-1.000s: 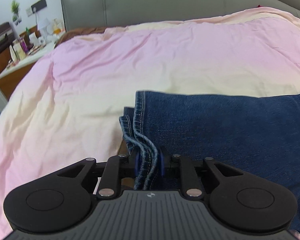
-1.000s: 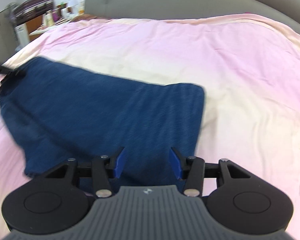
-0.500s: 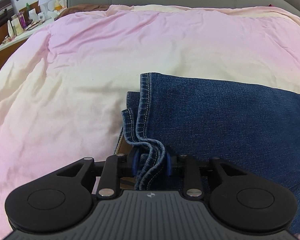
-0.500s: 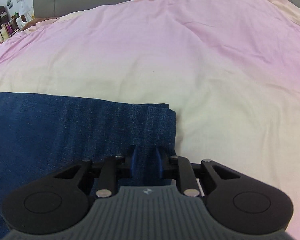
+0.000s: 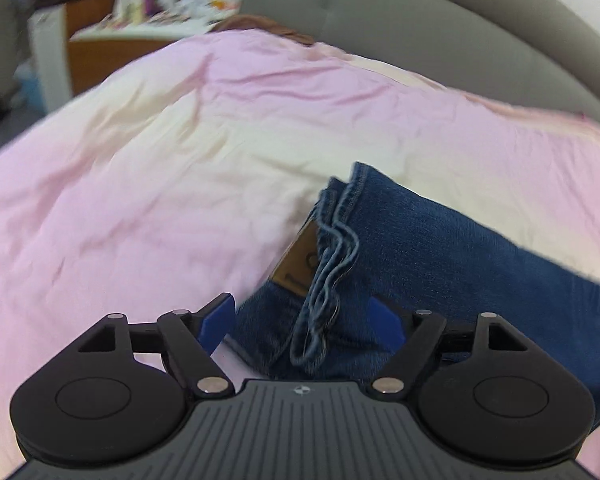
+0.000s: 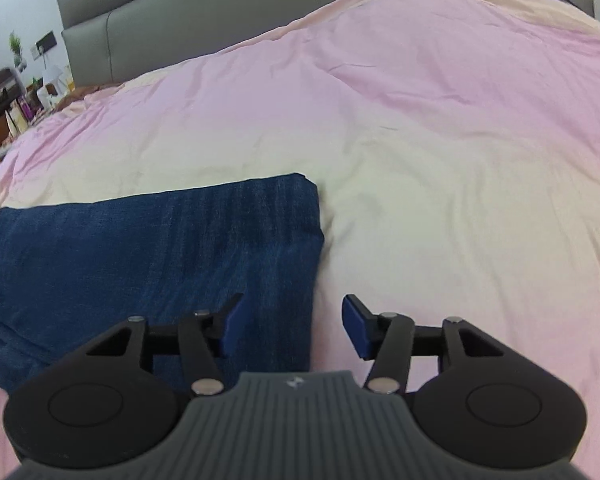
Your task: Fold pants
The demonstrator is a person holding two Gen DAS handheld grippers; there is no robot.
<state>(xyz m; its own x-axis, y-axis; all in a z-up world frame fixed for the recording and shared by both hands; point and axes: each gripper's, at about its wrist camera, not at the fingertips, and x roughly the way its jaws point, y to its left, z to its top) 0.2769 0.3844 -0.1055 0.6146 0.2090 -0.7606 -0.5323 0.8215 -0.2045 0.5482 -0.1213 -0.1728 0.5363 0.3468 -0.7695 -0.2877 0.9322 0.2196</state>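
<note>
Both grippers have just been opening and grip nothing. The left gripper (image 5: 302,322) stands spread wide, with the bunched hem of the folded pants (image 5: 440,248) lying loose between its fingers. The right gripper (image 6: 292,326) is spread over the pants' right edge. Beyond lies the pink blanket (image 6: 420,128), then the grey headboard (image 6: 148,12).
</note>
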